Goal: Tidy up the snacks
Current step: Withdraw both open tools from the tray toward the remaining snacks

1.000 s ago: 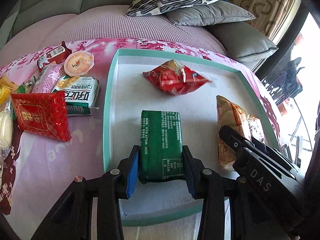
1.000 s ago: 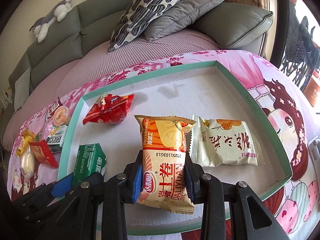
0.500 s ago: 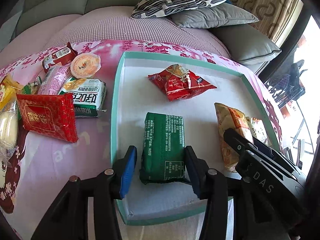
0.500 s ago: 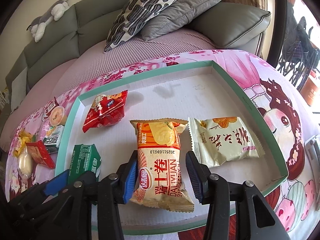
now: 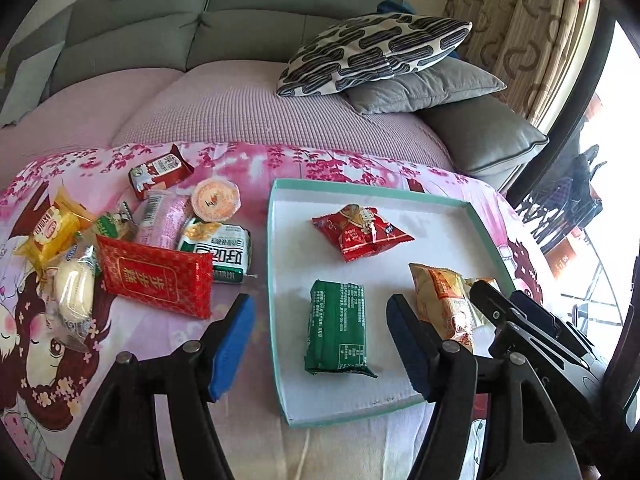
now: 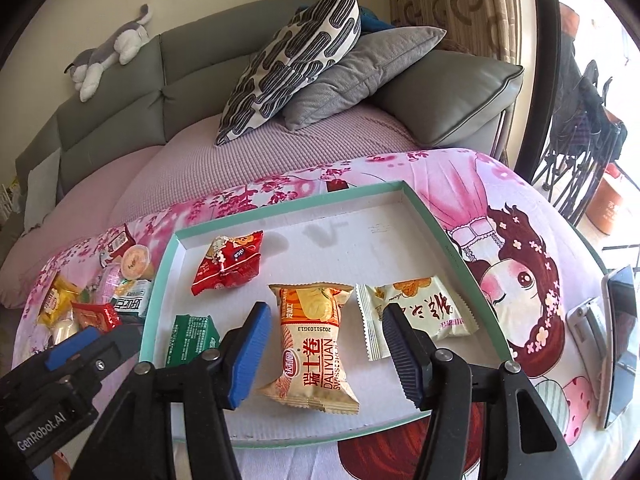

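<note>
A teal-rimmed white tray (image 5: 273,272) (image 6: 158,280) lies on the pink cloth. In it are a green packet (image 5: 338,328) (image 6: 190,338), a red bag (image 5: 360,232) (image 6: 230,264), an orange Swiss-roll packet (image 6: 312,340) (image 5: 440,300) and a cream packet (image 6: 416,314). My left gripper (image 5: 320,346) is open above the green packet, not touching it. My right gripper (image 6: 324,354) is open above the orange packet, which lies free on the tray.
Several loose snacks lie left of the tray: a red flat packet (image 5: 154,276), a white-green packet (image 5: 220,254), a jelly cup (image 5: 216,200), a yellow packet (image 5: 50,230). A phone (image 6: 618,344) lies at the right. A sofa with pillows (image 6: 296,60) is behind.
Both grippers opened, let go of the green packet and the orange packet on the tray, and pulled back and up.
</note>
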`<action>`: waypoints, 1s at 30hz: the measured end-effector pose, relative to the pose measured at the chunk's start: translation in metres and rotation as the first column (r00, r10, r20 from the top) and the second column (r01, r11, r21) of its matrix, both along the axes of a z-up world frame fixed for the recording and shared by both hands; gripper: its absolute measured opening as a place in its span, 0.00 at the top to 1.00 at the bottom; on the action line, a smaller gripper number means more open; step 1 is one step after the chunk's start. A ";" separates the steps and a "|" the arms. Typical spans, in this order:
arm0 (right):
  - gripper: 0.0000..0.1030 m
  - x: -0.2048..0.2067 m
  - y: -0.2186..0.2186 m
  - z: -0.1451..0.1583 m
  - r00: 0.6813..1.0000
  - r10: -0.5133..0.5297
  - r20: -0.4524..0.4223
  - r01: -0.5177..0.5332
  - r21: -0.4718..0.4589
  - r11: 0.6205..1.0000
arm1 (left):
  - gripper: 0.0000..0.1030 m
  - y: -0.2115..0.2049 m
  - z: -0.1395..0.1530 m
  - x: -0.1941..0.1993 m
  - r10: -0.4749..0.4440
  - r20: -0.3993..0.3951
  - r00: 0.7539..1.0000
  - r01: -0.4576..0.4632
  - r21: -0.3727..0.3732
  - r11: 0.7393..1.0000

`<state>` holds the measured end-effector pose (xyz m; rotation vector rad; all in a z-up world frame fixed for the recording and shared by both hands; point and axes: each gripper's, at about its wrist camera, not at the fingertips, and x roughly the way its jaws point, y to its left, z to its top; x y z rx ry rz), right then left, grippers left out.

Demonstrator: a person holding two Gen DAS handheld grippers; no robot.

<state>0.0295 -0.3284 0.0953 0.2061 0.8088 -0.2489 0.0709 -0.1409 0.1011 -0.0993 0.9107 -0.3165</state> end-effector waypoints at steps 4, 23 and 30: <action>0.40 0.000 -0.001 0.000 1.000 -0.002 -0.002 0.002 -0.001 1.000 | 0.30 0.008 -0.001 0.003 0.030 0.002 1.000 -0.030 0.011 0.999; 0.00 0.010 0.012 -0.016 0.998 0.031 -0.054 -0.036 -0.093 0.995 | 0.07 0.027 -0.026 0.014 0.180 0.051 0.982 -0.186 0.185 0.965; 0.00 0.013 0.012 -0.021 0.997 0.032 -0.069 -0.035 -0.037 0.999 | 0.07 0.034 -0.026 0.015 0.193 0.062 0.979 -0.201 0.163 0.966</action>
